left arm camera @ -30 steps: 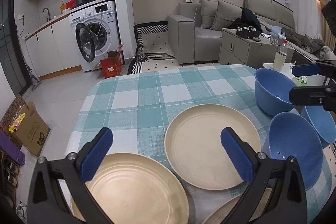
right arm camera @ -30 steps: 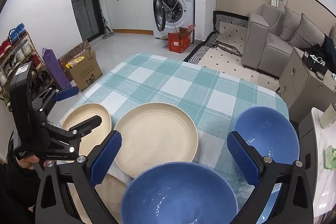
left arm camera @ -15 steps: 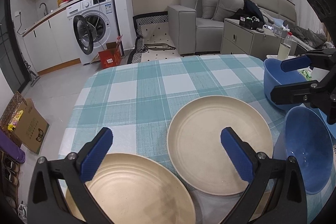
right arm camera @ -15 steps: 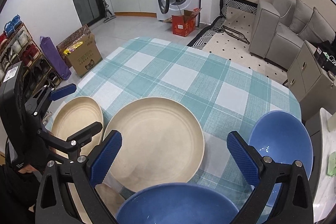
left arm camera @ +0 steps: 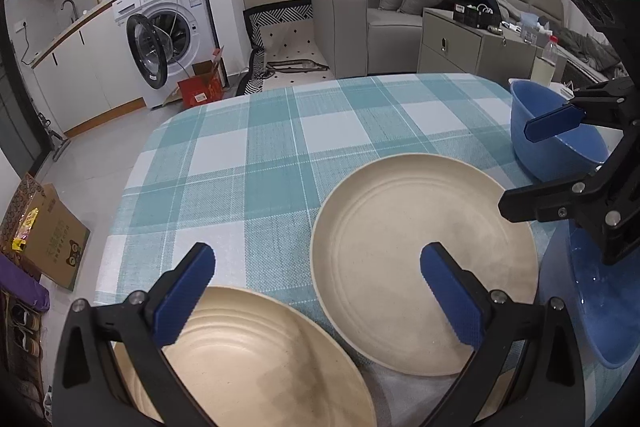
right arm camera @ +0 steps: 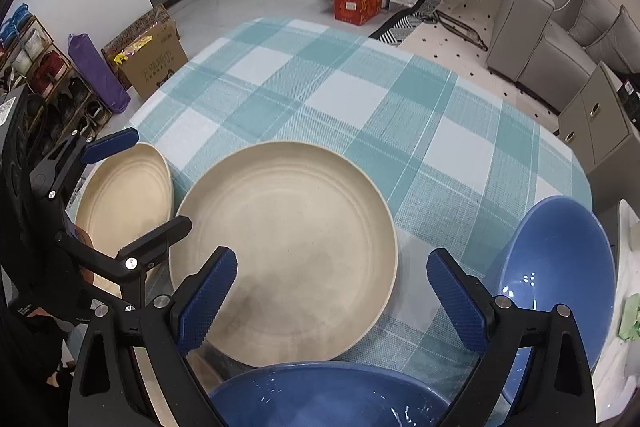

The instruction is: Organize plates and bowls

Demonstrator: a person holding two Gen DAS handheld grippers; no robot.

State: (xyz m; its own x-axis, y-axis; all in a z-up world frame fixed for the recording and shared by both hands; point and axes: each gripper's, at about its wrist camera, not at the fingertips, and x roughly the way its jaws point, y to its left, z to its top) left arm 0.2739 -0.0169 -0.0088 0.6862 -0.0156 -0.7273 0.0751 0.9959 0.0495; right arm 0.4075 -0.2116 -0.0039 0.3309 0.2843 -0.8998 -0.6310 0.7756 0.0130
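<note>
A large cream plate point(right arm camera: 280, 247) lies mid-table on the teal checked cloth point(right arm camera: 340, 95); it also shows in the left wrist view point(left arm camera: 404, 239). A second cream plate point(left arm camera: 256, 359) lies at the near left edge, under my open, empty left gripper point(left arm camera: 316, 295); it also shows in the right wrist view point(right arm camera: 124, 195). My right gripper point(right arm camera: 332, 299) is open and empty above a blue bowl point(right arm camera: 320, 399), over the middle plate's near rim. Another blue bowl point(right arm camera: 560, 267) sits to the right. In the left wrist view blue bowls point(left arm camera: 552, 131) point(left arm camera: 592, 307) stand at the right.
The table's left edge drops to the floor with a cardboard box point(right arm camera: 152, 63) and a shoe rack point(right arm camera: 36, 67). A washing machine point(left arm camera: 168, 27) and a red box point(left arm camera: 200, 87) stand beyond the far edge. A grey sofa point(left arm camera: 392, 11) and cabinet point(left arm camera: 472, 47) lie to the right.
Both grippers have moved forward and lower over the table, so the plates look bigger. The right gripper has shifted toward the middle plate. Both stay open; nothing is held.
</note>
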